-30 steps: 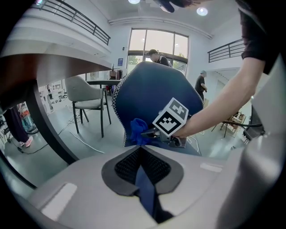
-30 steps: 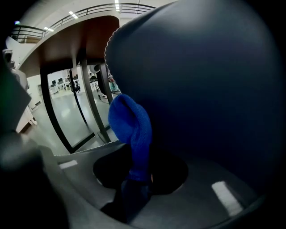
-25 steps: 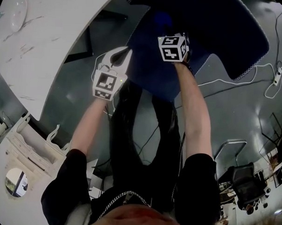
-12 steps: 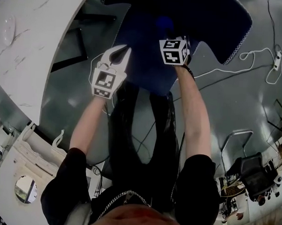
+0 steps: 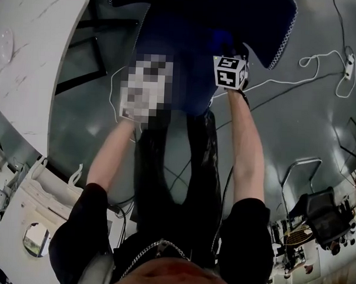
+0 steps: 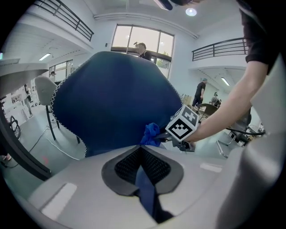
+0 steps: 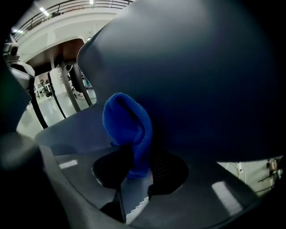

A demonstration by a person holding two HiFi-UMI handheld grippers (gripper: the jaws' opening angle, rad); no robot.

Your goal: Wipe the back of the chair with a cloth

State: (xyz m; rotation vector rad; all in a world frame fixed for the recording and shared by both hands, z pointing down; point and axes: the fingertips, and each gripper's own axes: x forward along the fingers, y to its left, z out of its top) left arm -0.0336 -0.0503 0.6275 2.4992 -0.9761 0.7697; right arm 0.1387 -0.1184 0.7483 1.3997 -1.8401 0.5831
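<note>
The dark blue chair back (image 5: 189,27) fills the top of the head view and curves wide in the left gripper view (image 6: 111,98). My right gripper (image 5: 228,52) is shut on a bright blue cloth (image 7: 129,129), bunched and pressed against the chair back (image 7: 201,80). From the left gripper view the cloth (image 6: 151,134) pokes out in front of the right gripper's marker cube (image 6: 183,125). My left gripper (image 6: 140,150) is shut with nothing in it, a little back from the chair's lower left. A blur patch covers it in the head view.
A white marble table (image 5: 28,55) stands at the left. A white cable (image 5: 314,59) and power strip (image 5: 348,60) lie on the grey floor at the right. A black office chair (image 5: 316,218) is at the lower right, a white cabinet (image 5: 27,220) at the lower left.
My right gripper has slid the cloth rightward across the chair back. The head view has swung, so table and chair sit further left. The left gripper has stayed beside the chair.
</note>
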